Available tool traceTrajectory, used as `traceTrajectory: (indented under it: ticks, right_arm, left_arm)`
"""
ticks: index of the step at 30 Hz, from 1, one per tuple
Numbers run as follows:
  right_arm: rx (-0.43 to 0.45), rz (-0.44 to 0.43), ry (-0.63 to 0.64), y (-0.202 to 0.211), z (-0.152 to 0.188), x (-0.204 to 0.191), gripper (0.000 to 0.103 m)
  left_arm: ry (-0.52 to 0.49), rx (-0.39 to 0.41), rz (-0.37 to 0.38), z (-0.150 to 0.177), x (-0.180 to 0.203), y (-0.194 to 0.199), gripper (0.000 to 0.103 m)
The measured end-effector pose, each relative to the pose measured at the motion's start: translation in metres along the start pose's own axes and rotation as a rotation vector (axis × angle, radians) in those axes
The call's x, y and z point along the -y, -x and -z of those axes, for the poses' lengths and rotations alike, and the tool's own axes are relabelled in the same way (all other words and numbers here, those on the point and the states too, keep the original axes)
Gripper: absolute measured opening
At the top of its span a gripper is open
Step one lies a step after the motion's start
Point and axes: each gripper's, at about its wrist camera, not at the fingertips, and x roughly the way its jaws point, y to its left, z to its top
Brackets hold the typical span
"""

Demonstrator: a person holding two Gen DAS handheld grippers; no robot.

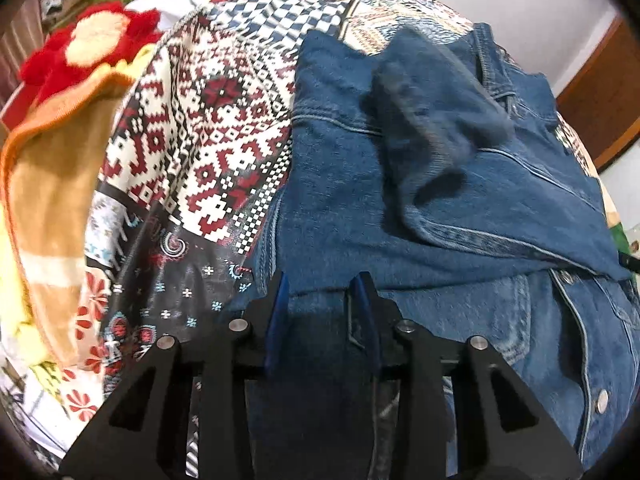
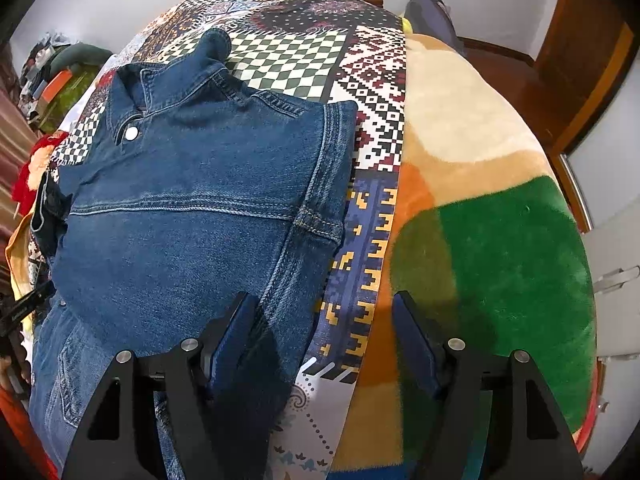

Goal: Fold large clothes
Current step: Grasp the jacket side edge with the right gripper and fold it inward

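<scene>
The denim jacket (image 2: 192,200) lies flat on a patchwork bedspread (image 2: 320,52), partly folded. In the right wrist view its collar sits at 11 o'clock, with 1 metal snap button (image 2: 131,133) just below it. One folded side edge runs from 1 o'clock down to 6 o'clock.

The right gripper (image 2: 324,344) points steeply down over that folded edge. Its jaws are spread wide. The left-hand finger rests over the denim near the seam. The right-hand finger stands over a fleece blanket (image 2: 500,248) of green, orange and cream, which lies beside the bedspread from 1 o'clock to 5 o'clock. No cloth is pinched between the pads.

In the left wrist view the jacket fills the frame from 12 o'clock to 5 o'clock. A sleeve (image 1: 432,128), blurred, lies across the body panel at 1 o'clock. 2 snap buttons show on the front placket at 4 o'clock.

The left gripper (image 1: 322,300) points down at the jacket's near edge at 6 o'clock. Its jaws are parted to a narrow gap. Denim lies beneath the gap; the pads do not press on it.

A red and yellow knitted item (image 1: 88,52) lies at 10 o'clock, beyond the bedspread.
</scene>
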Motion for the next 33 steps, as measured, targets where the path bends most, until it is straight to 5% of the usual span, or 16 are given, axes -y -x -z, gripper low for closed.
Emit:
traceTrajectory:
  ticks: [3,10,14,26,33]
  right_arm:
    - [-0.007,-0.013,-0.013,0.002,-0.002,0.001,0.069]
    - [0.038,-0.052,0.021,0.023,-0.017,-0.011,0.069]
    - [0.075,-0.08,0.033,0.032,-0.032,-0.016,0.069]
    - [-0.015,-0.081,-0.012,-0.026,-0.074,-0.003,0.07]
    - [0.029,-0.104,-0.049,-0.042,-0.088,0.005,0.066]
  left_arm:
    - [-0.068,0.031,-0.021,-0.003,0.017,0.018,0.04]
    - [-0.118,0.162,-0.052,-0.034,0.035,0.051,0.081]
    - [-0.11,0.197,-0.081,-0.07,0.025,0.044,0.094]
    - [0.036,-0.004,0.039,-0.141,-0.024,-0.04,0.094]
    - [0.003,-0.056,0.12,-0.159,-0.018,-0.085,0.06]
